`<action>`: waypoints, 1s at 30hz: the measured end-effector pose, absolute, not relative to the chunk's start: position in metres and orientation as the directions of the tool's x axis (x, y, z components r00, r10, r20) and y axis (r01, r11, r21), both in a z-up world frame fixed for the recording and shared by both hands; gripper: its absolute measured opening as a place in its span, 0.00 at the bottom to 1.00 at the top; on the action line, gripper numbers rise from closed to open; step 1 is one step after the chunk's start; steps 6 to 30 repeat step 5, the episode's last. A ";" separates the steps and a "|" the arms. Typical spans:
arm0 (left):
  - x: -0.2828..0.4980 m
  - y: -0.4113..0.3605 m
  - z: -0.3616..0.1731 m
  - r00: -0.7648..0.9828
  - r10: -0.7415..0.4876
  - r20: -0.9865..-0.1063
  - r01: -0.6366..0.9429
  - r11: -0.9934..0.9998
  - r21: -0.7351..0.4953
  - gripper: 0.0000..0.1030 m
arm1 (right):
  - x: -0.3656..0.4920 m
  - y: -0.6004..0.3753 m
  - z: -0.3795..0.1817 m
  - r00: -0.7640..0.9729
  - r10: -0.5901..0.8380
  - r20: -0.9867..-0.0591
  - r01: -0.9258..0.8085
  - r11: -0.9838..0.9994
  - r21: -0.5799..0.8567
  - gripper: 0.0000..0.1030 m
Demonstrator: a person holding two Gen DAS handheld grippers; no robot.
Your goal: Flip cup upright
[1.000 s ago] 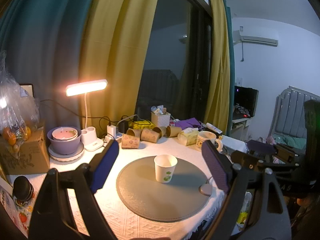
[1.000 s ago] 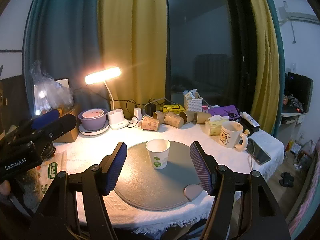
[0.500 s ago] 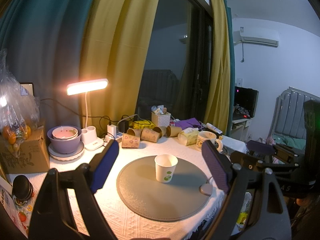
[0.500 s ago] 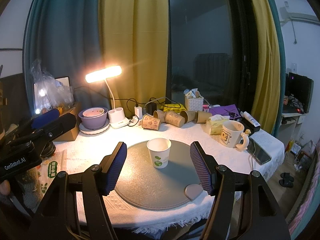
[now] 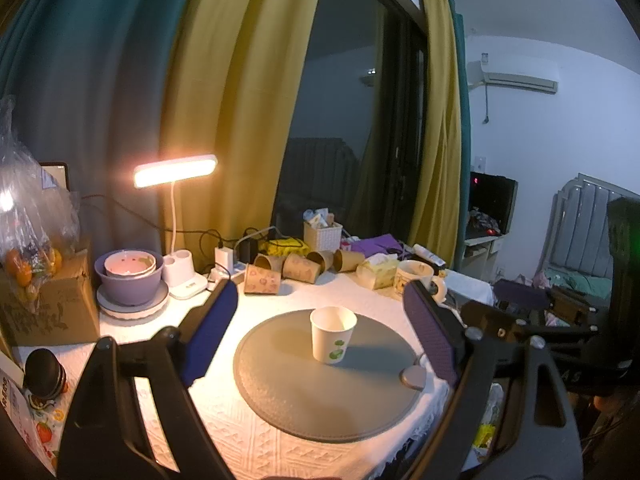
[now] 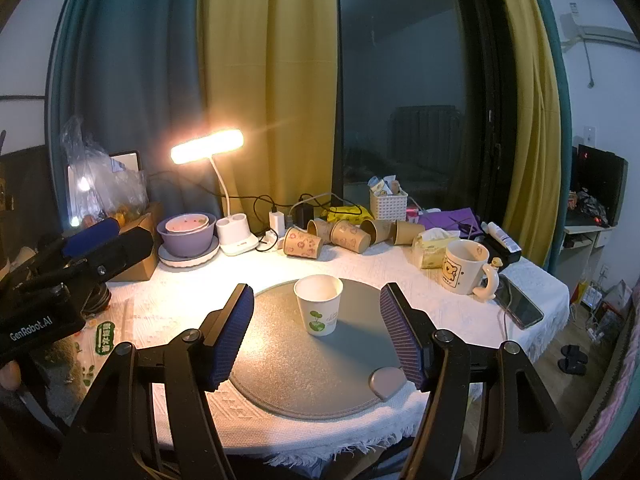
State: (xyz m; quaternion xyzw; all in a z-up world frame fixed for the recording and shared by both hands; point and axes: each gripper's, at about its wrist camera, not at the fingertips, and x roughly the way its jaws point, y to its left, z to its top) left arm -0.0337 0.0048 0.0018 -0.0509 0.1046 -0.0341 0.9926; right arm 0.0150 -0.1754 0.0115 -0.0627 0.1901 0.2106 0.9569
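A white paper cup with a green print (image 5: 333,334) stands upright, mouth up, on a round grey mat (image 5: 304,392); it also shows in the right wrist view (image 6: 319,305) on the same mat (image 6: 304,368). My left gripper (image 5: 320,332) is open and empty, held back from the cup above the table's near edge. My right gripper (image 6: 318,330) is open and empty, its fingers well apart to either side of the cup and short of it. The body of the left gripper (image 6: 60,276) shows at the left of the right wrist view.
Several brown paper cups (image 6: 344,236) lie on their sides at the back. A lit desk lamp (image 6: 208,148), purple bowls (image 6: 186,232), a bear mug (image 6: 466,266), a tissue pack (image 6: 434,246), a phone (image 6: 520,306) and a cardboard box (image 5: 44,304) ring the mat.
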 end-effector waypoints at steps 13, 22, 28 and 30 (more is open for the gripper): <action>-0.039 0.007 0.002 0.979 -0.094 -0.179 0.072 0.989 -0.127 0.83 | 0.015 -0.174 0.010 0.838 0.380 -0.392 -0.429 0.902 -0.041 0.67; -0.039 0.007 0.002 0.979 -0.094 -0.179 0.072 0.989 -0.127 0.83 | 0.015 -0.174 0.010 0.838 0.380 -0.392 -0.429 0.902 -0.041 0.67; -0.039 0.007 0.002 0.979 -0.094 -0.179 0.072 0.989 -0.127 0.83 | 0.015 -0.174 0.010 0.838 0.380 -0.392 -0.429 0.902 -0.041 0.67; -0.039 0.007 0.002 0.979 -0.094 -0.179 0.072 0.989 -0.127 0.83 | 0.015 -0.174 0.010 0.838 0.380 -0.392 -0.429 0.902 -0.041 0.67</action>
